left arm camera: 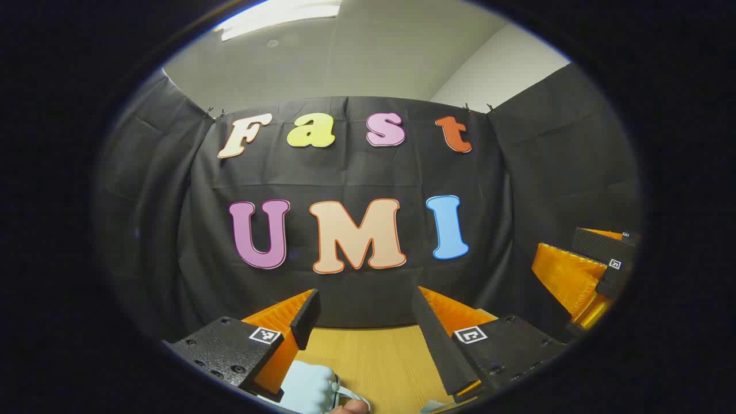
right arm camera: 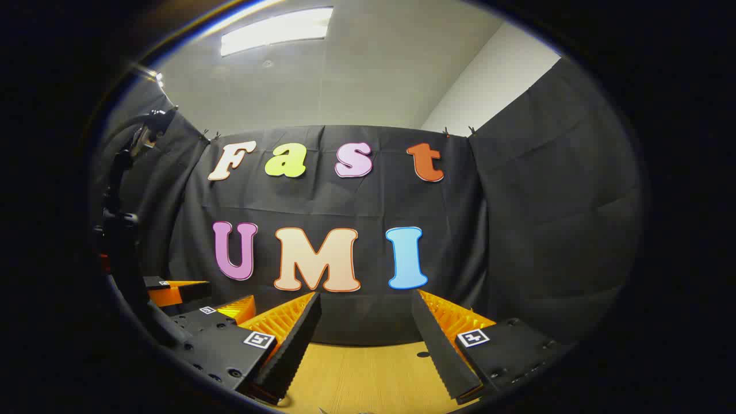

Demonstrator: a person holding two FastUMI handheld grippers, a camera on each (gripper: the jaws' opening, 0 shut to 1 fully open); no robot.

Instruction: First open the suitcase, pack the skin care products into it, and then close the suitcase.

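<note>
I have both tools raised and level, aimed at the booth's back wall above the wooden surface (left arm camera: 374, 356), which reads to me as a ready pose before I reach down for anything. The left hand-held gripper (left arm camera: 365, 313) has its fingers spread with nothing between them, and so does the right hand-held gripper (right arm camera: 366, 316). A pale blue, soft-looking thing (left arm camera: 307, 388) sits at the surface's near edge under my left fingers; I cannot tell whether it is the suitcase or a skin care product
</note>
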